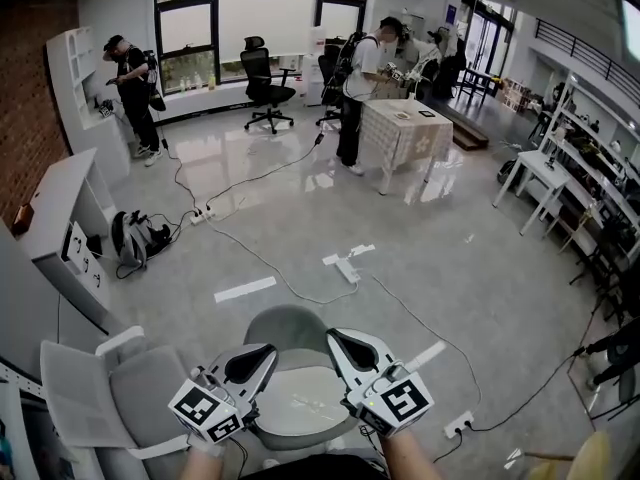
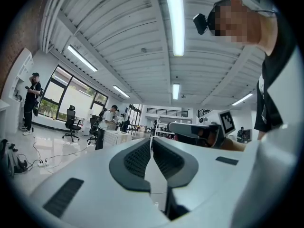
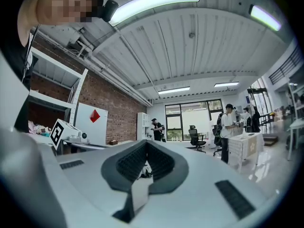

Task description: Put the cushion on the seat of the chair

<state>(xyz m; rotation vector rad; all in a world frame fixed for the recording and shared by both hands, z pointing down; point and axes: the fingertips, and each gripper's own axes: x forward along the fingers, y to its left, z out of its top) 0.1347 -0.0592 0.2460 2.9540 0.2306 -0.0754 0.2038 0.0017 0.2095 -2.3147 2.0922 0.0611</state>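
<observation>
Only the head view shows the round grey chair (image 1: pixel 292 320) below the left gripper (image 1: pixel 266 352) and right gripper (image 1: pixel 337 338); their own views show jaws together, empty.

Cloth-covered table (image 1: pixel 405 128) taken as reference, standing on a glossy grey floor (image 1: pixel 300 248). Tall dark-framed windows (image 1: pixel 260 13) are noted on the wall behind it, with a black office chair (image 1: pixel 264 83) to its left before them. Farther left, a white shelf unit (image 1: pixel 72 68) and a red brick wall (image 1: pixel 30 98). White tables (image 1: pixel 540 173) are ranged to its right. Cables (image 1: pixel 262 175) are trailed over the floor in front of it. Ceiling strip lights (image 2: pixel 175 18) are lit overhead.
</observation>
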